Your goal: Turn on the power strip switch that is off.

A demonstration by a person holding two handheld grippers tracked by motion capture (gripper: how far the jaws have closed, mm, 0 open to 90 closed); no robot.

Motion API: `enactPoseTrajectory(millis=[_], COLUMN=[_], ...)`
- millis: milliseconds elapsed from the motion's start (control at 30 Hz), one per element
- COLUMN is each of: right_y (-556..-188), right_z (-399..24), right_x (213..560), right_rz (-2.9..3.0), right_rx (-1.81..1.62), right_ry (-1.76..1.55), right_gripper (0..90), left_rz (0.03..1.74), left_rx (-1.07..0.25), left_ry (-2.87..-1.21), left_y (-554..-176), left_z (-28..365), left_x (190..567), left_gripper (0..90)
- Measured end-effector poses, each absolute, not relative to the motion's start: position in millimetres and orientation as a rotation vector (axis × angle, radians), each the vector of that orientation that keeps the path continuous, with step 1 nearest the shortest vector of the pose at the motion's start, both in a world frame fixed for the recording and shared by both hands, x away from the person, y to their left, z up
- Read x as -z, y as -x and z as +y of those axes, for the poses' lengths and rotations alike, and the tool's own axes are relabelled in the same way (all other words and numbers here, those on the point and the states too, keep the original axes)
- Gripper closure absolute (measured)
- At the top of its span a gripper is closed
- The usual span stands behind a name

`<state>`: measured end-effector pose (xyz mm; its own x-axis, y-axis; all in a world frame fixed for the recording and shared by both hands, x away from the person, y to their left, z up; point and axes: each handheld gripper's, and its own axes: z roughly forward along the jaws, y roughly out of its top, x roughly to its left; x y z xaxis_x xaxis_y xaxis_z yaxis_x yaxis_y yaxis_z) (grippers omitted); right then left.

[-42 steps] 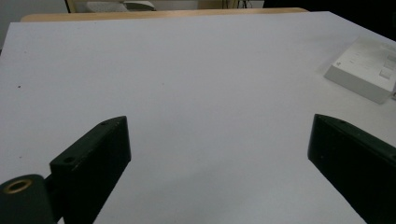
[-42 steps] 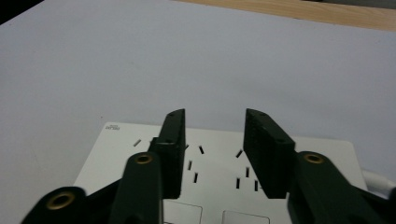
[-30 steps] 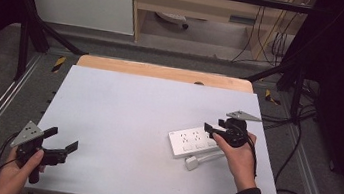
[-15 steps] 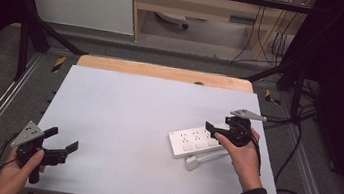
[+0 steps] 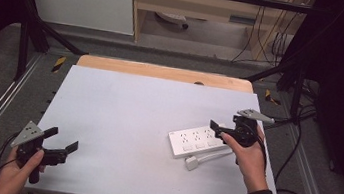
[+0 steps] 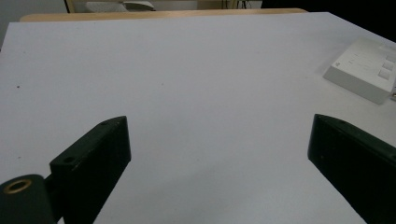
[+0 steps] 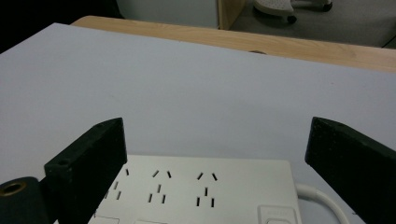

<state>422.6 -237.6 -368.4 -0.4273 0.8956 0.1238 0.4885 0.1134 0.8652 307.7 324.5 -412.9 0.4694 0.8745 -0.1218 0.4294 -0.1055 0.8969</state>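
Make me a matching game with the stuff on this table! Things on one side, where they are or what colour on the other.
Things:
1. power strip
2. plug
3. left gripper
4. wooden strip

Descriptions:
A. along the far edge of the table
B. near the front left corner, jaws open over bare table
C. white, with rows of sockets, by the right gripper
D. white, at the end of the cable, in front of the power strip

Pairs: 1-C, 2-D, 3-B, 4-A
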Motion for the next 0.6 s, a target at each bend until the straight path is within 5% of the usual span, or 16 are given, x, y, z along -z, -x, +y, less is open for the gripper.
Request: enactPoseTrajectory(millis=[600], right_y=[-409.2], right_z=[-256.2], right_x=[361.1], right_rz=[1.884], right_rx=[-1.282], right_ry=[-1.312], right_gripper=[2.2], left_rz=[1.122], left_rx=[-0.560], left_ry=[-1.724], left_y=[-307.5], left_z=[324.7], left_x=[412.8], left_gripper=[6.2])
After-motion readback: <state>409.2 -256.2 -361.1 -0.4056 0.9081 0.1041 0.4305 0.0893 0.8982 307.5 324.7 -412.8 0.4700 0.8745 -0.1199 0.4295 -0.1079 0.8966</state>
